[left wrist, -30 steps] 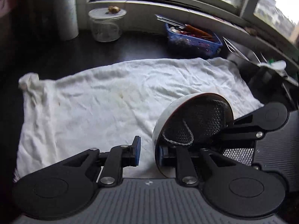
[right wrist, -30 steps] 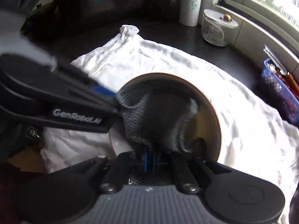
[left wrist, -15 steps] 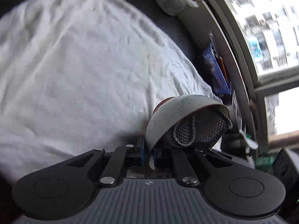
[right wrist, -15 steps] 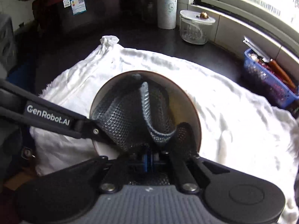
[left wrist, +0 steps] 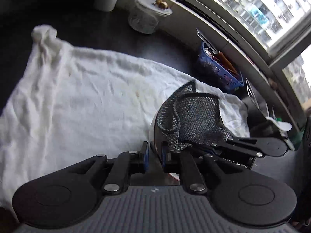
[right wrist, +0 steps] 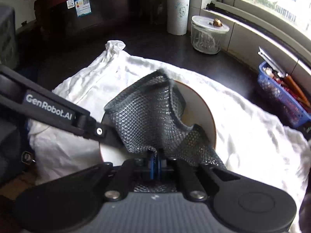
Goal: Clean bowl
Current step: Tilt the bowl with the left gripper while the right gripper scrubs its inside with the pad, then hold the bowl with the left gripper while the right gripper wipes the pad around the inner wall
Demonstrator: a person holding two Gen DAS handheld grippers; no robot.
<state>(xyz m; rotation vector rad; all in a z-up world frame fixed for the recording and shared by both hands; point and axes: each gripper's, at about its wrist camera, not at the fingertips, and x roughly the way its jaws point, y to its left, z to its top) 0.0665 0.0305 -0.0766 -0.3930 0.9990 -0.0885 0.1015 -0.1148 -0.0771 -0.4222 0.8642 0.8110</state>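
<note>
Bowl (right wrist: 196,114) is the business here, and I judge the step in hand to be the wiping of its inside: it is tipped up on edge above the white cloth (left wrist: 77,101), hollow turned toward my right gripper (right wrist: 155,167).

Largest first. The cloth lies spread beyond and below both sets of fingers, covering most of the dark counter. The bowl comes next. Its rim sits between the blue pads of my left gripper (left wrist: 154,156), whose jaws are narrow and opening a little at this moment; the rim looks held there, though how firmly I cannot tell. Seen from my right side, the left gripper reaches in from the left to the bowl's near edge.

Then the mesh (right wrist: 153,120), a grey scouring net. My right fingers are pinched tight on its lower edge, and the rest stands up ahead of them, bunched against the bowl's inner face and poking above the rim.

Next, I think, I should firm up the left grip before it slackens further, then sweep the mesh round the uncovered right part of the inside.
</note>
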